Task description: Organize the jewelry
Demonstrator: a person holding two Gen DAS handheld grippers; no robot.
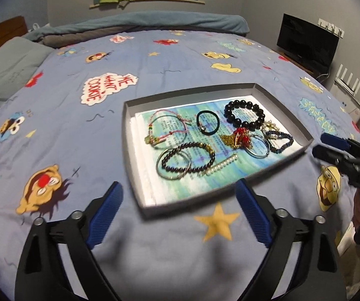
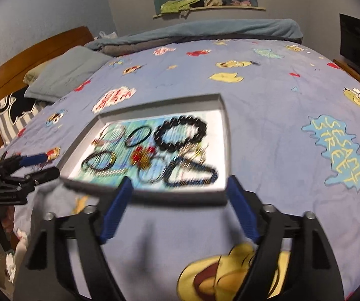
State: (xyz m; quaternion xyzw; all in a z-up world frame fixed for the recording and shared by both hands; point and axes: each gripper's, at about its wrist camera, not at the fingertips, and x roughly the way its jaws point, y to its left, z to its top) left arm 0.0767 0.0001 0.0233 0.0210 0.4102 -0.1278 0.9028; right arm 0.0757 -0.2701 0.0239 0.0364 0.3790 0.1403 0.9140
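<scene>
Grey shallow tray (image 1: 284, 102) on the bed (image 1: 154, 57) holds the jewelry: black bead bracelet (image 1: 245, 114), hair tie (image 1: 208, 123), silver bangle (image 1: 173, 165). Left gripper (image 1: 180, 215) and right gripper (image 2: 178, 209) hover before it, fingers apart, empty. Advise lifting one piece cleanly, avoiding tangled neighbours.

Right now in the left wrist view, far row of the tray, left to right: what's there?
Pink cord bracelet → black hair tie → black bead bracelet, all lying inside the grey tray.
</scene>
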